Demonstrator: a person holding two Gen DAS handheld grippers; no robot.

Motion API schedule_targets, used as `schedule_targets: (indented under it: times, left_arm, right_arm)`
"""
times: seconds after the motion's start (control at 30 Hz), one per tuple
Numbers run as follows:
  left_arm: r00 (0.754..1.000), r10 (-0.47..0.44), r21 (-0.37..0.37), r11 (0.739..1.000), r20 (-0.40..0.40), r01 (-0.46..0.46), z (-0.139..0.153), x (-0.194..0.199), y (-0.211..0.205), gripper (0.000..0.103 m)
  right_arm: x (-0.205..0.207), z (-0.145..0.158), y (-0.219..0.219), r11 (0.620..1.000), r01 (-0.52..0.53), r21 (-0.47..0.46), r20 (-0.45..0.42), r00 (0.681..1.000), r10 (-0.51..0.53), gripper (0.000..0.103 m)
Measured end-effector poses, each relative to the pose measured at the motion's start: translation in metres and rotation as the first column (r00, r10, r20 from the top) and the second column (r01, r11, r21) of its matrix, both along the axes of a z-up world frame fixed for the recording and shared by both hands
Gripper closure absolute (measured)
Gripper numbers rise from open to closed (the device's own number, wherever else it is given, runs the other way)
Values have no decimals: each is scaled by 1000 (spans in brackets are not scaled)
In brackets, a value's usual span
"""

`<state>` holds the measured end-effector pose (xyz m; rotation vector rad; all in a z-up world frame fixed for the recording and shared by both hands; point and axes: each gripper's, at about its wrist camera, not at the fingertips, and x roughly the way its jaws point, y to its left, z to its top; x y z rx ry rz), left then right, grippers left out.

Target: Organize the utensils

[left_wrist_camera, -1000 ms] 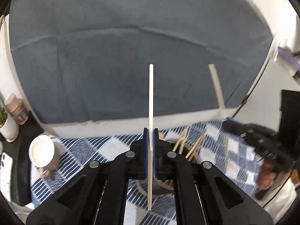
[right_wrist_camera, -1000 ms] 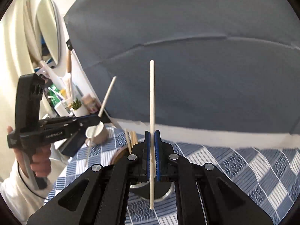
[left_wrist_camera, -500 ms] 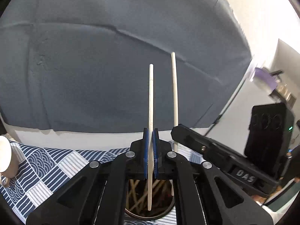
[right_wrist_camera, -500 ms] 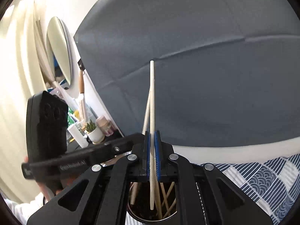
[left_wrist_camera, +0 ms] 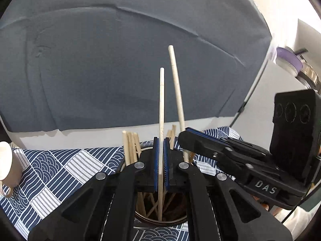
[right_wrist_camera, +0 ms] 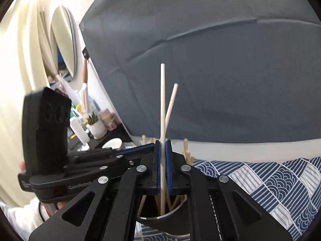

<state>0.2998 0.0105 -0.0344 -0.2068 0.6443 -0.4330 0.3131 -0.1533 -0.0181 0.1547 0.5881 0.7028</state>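
Two hand-held grippers (left_wrist_camera: 160, 166) (right_wrist_camera: 164, 166) above holder (left_wrist_camera: 160, 220)

Two pale upright chopsticks (left_wrist_camera: 161, 104) (right_wrist_camera: 162, 100) dip into a round holder (left_wrist_camera: 160, 220) of wooden chopsticks (left_wrist_camera: 130, 146).

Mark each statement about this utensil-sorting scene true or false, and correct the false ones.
1. Each gripper is shut on a chopstick. True: the left gripper holds the left chopstick, the right gripper holds the right chopstick.
2. The holder is empty. False: several chopsticks already stand in it.
3. Both held chopsticks point down into the holder. True.
4. The tablecloth is plain red. False: it is blue and white, patterned.
5. A cup sits at the left edge. True.
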Motion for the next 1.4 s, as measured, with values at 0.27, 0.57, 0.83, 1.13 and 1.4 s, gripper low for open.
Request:
schedule_targets:
  times: [0.27, 0.57, 0.83, 1.13, 1.4]
  left_arm:
    - [998, -43, 12, 999, -38, 43, -9, -9, 11, 98]
    - [993, -47, 68, 996, -105, 54, -12, -25, 23, 98]
    - [995, 1, 42, 999, -101, 3, -7, -45, 34, 90]
    - [988, -24, 29, 999, -154, 29, -13, -69, 43, 62]
    - [987, -2, 167, 986, -160, 29, -16, -118, 50, 28]
  right_arm:
    - [-16, -11, 4, 995, 37, -91, -22, 999, -39, 98]
    - [-23, -18, 4, 992, 35, -121, -60, 997, -42, 95]
    - [-33, -15, 2, 985, 5, -174, -64, 998, -16, 94]
    - [-58, 3, -4, 970, 40, -240, -49, 997, -53, 75]
    - [-104, 12, -15, 957, 153, -246, -35, 985, -166, 32]
